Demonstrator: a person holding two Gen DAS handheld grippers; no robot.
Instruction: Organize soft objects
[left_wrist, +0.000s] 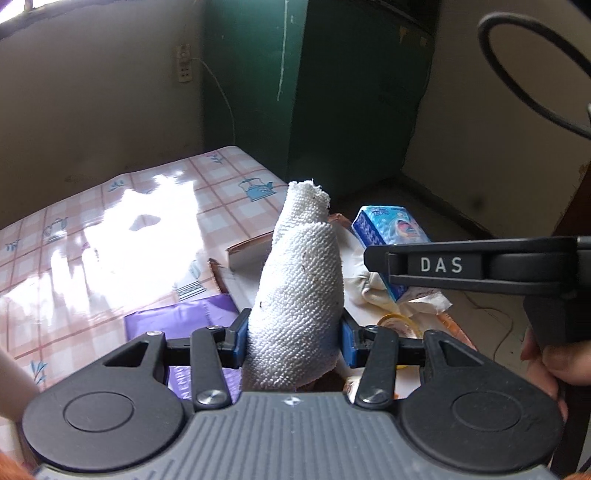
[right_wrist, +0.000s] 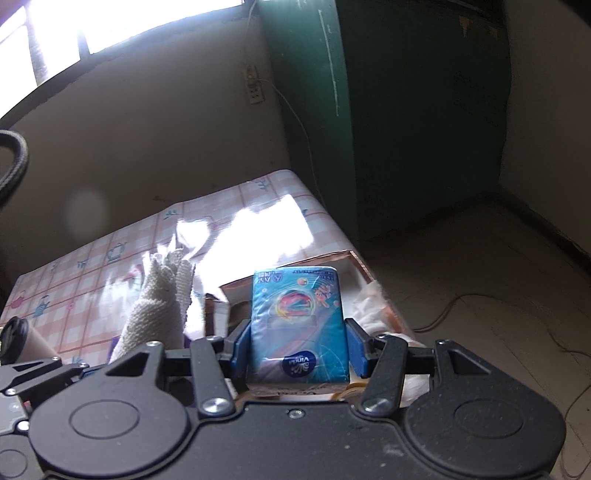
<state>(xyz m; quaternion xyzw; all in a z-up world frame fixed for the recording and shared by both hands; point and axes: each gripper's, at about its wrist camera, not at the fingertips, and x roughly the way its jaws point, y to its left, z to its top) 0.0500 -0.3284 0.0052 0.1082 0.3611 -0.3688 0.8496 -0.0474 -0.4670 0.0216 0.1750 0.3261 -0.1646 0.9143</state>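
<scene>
The left gripper (left_wrist: 293, 341) has its fingers (left_wrist: 240, 338) partly closed and clenched on a rolled white towel (left_wrist: 303, 280), the blue pads pressing its lower part from both sides while the loose top of the roll stands up past them. The right gripper (right_wrist: 299, 350) has its fingers (right_wrist: 242, 349) set a little wider and gripping a blue tissue pack (right_wrist: 299, 325) across its sides, the pack upright and square between the pads. Both soft things are carried in the air above and just short of the open cardboard box (left_wrist: 243, 254) that sits at the desk's edge — the likely place for them, judging by the task. Taking the box as the mark: crumpled cream cloth (left_wrist: 373, 288) already lies inside it, a purple packet (left_wrist: 181, 321) lies flat beside its near-left corner, and the checked oilcloth of the desk (left_wrist: 110, 229) stretches away behind it. To do this step well, I would bring each load over a free patch of the box and lower before letting go — the towel is floppy and may unroll if dropped from height. The two grippers sit close together, so one should go in first.
</scene>
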